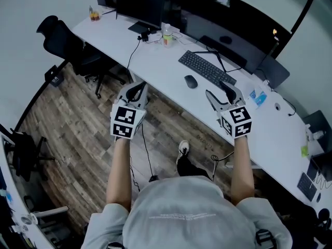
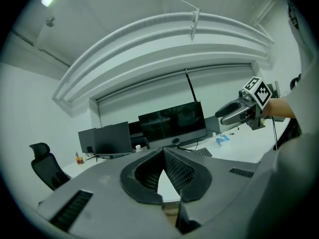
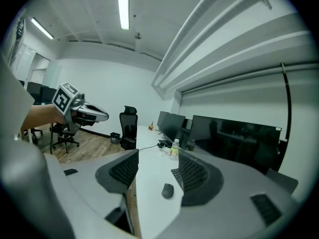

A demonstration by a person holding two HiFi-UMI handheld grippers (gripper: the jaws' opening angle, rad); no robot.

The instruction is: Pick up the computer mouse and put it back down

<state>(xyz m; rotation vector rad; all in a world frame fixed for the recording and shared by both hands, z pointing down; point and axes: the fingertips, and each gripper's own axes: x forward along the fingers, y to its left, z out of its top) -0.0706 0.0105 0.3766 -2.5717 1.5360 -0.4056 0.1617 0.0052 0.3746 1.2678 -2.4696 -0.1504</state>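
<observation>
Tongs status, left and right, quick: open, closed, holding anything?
Left tongs: closed, empty.
Right tongs: open, empty, pointed toward the mouse.

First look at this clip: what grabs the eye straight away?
The right gripper and left gripper, each with a marker cube, are held out at the edge of the long white desk: the right is open, the left shut on nothing. Next comes the small dark mouse, lying on the desk just ahead of the right gripper, beside the keyboard and in front of a wide dark monitor.
</observation>
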